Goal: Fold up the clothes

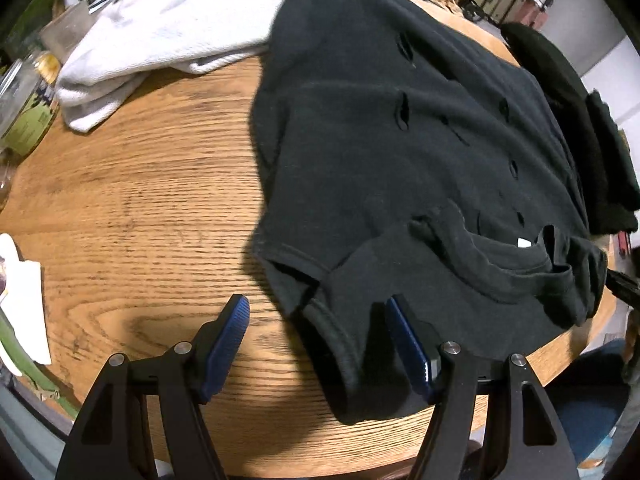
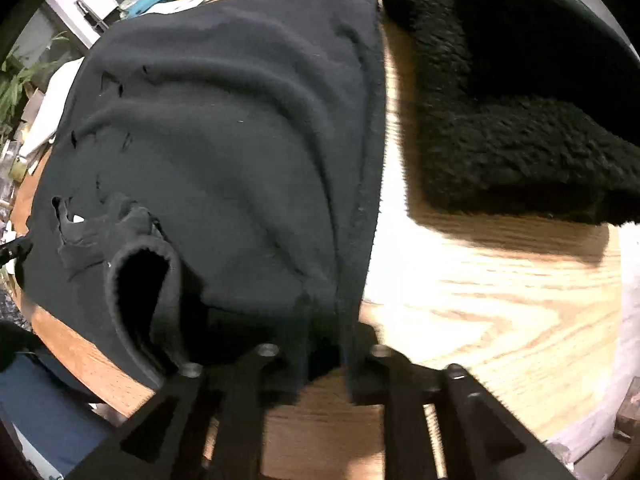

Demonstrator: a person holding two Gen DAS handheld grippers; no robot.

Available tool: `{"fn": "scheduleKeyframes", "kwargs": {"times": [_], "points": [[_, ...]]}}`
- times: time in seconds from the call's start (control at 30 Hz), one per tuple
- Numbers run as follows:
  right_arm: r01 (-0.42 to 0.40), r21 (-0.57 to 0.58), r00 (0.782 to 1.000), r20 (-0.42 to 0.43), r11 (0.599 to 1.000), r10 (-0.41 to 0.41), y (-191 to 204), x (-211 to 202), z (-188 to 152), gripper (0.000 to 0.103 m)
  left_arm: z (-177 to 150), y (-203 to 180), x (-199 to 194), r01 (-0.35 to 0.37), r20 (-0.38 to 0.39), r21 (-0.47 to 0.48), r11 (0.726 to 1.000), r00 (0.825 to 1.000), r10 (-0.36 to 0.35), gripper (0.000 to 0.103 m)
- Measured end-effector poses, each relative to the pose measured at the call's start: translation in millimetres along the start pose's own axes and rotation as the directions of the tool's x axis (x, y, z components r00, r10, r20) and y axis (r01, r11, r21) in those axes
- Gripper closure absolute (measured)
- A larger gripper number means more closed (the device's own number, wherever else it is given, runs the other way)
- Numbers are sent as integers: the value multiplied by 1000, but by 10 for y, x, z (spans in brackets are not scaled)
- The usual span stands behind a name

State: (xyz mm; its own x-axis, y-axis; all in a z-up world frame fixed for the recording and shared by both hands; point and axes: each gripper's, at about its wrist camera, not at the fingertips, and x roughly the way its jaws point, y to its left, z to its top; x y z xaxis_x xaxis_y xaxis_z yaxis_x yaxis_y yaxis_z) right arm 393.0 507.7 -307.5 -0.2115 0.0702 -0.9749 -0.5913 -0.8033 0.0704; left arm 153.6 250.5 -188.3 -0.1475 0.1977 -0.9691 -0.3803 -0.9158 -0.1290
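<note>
Two views of black shirt (image 1: 400,128), left gripper (image 1: 316,332) jaws open astride sleeve, white towel (image 1: 168,36) left view only, right gripper (image 2: 324,344) jaws hidden by cloth, state unclear

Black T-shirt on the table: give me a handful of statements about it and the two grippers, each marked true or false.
1. The black T-shirt lies on a wooden table. True.
2. The left gripper is clamped shut on the shirt. False: its jaws stand open over the sleeve edge, one pad above bare wood.
3. A white towel lies beyond the shirt, in the left wrist view. True.
4. The shirt fabric is intact. False: several small holes show near the collar.
5. A fuzzy black garment lies on the table beside the shirt. True.
6. The right gripper is far from the shirt. False: shirt fabric lies between its fingers.
</note>
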Motion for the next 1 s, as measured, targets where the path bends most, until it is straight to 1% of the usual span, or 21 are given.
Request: {"fn": "scheduleKeyframes", "kwargs": {"times": [0.07,0.1,0.17,0.2,0.27,0.3,0.33,0.4,0.5,0.53,0.57,0.6,0.63,0.67,0.73,0.8,0.83,0.87,0.93,0.97,1.0], "points": [[-43,0,996,74,999,43,11,-214,-32,54,5,70,-70,51,18,-35,998,999,-50,32],[-80,-27,992,100,996,82,60,-333,-46,51,14,89,-93,75,22,-45,996,997,-74,32],[-118,-61,986,111,991,124,143,-440,-41,46,54,67,-105,114,15,-39,993,993,-113,32],[-128,-74,985,107,989,136,188,-465,-24,42,79,28,-108,115,19,-24,993,993,-115,32],[-137,-94,985,97,986,146,241,-444,27,41,123,-69,-91,110,23,17,994,994,-110,32],[-141,-94,984,91,986,150,284,-431,53,40,139,-121,-64,100,11,36,994,995,-101,32],[-147,-91,984,87,985,155,286,-436,6,40,150,-171,-35,92,0,55,994,996,-92,32],[-167,-96,982,77,981,174,420,-359,98,38,146,-264,38,76,-21,100,992,997,-74,32],[-174,-115,980,75,978,183,535,-231,-15,38,137,-393,121,46,-39,157,987,998,-40,35],[-175,-122,980,77,977,185,558,-205,-33,37,142,-434,145,41,-46,177,983,998,-33,46],[-187,-129,978,73,974,197,564,-191,-32,34,138,-474,175,34,-57,197,980,998,-23,67],[-202,-135,975,67,970,212,565,-174,-23,31,118,-512,215,25,-75,218,976,997,-8,79],[-216,-141,972,62,966,227,566,-157,-14,31,99,-542,252,19,-91,235,972,996,3,101],[-240,-131,968,49,962,248,559,-128,-3,32,79,-558,284,16,-103,246,969,995,9,103],[-290,-103,956,21,951,293,540,-65,18,41,40,-587,320,20,-123,263,965,992,13,103],[-319,-113,947,-1,941,321,572,-9,16,74,3,-595,235,55,-123,261,964,992,-24,103],[-331,-115,943,-12,937,332,594,15,6,84,-15,-599,193,73,-123,260,963,992,-42,103],[-341,-145,939,-15,929,343,634,-39,-46,90,-56,-603,112,103,-124,262,960,990,-72,103],[-360,-221,931,-18,906,366,724,-190,-172,92,-208,-616,-173,203,-134,277,939,976,-171,103],[-369,-266,926,-20,890,378,748,-306,-257,92,-301,-635,-319,260,-150,295,920,963,-224,103],[-394,-333,913,-37,857,406,786,-487,-406,92,-416,-681,-466,326,-185,333,885,943,-278,103]]}}
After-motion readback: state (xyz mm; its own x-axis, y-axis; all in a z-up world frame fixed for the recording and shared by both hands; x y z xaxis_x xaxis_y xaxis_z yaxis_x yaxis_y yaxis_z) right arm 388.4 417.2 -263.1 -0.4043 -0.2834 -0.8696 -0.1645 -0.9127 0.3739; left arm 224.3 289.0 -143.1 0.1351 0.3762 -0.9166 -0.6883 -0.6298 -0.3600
